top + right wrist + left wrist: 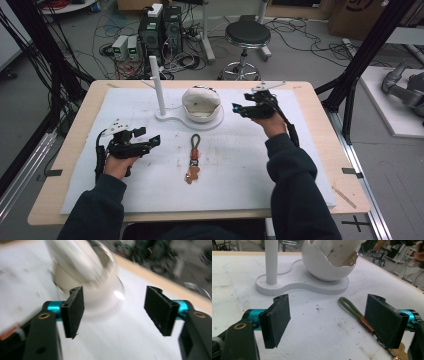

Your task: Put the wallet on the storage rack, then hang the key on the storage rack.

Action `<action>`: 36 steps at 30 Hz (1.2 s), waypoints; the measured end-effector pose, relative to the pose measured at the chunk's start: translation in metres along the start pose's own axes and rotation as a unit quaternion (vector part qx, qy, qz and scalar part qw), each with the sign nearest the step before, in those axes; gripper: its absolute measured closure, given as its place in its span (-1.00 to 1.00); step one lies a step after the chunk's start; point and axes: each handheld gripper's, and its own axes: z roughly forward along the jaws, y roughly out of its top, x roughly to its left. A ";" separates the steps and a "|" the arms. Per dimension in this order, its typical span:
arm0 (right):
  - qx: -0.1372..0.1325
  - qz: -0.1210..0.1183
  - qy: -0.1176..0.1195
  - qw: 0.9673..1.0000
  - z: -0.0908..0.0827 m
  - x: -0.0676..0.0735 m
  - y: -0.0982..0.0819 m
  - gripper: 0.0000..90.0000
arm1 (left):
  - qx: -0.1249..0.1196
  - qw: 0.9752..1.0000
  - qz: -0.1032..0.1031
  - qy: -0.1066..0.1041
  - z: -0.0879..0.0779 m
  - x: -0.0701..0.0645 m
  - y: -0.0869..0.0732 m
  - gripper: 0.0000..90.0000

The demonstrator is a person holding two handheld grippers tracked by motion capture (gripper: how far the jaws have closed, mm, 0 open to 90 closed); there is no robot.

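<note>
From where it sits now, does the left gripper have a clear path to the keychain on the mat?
Probably yes. The left gripper is open and holds nothing, and the keychain lies flat just beside it on the white mat, with bare mat between them. The stand sits farther back.

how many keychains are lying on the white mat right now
1. The keychain lies on the white mat at mid-table, in front of the egg-shaped bowl, between the left gripper and right gripper. Nothing suggests another is hidden.

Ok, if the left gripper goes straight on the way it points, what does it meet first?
Probably the white stand: its flat base lies dead ahead of the open left gripper, with the cracked egg-shaped bowl on it just behind. The keychain lies off toward one jaw and might be brushed; depth is hard to judge.
</note>
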 end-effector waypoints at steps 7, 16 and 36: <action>0.013 0.056 -0.020 0.998 -0.051 -0.008 -0.066 -0.41 | -0.006 1.000 0.005 -0.004 0.001 -0.002 0.000 -0.54; 0.028 0.038 -0.054 0.997 -0.071 -0.002 -0.110 -0.46 | -0.017 1.000 0.014 0.015 -0.003 -0.002 0.002 -0.53; 0.019 0.049 -0.068 0.996 -0.077 0.001 -0.110 -0.47 | 0.009 1.000 0.004 -0.028 0.006 -0.012 -0.003 -0.42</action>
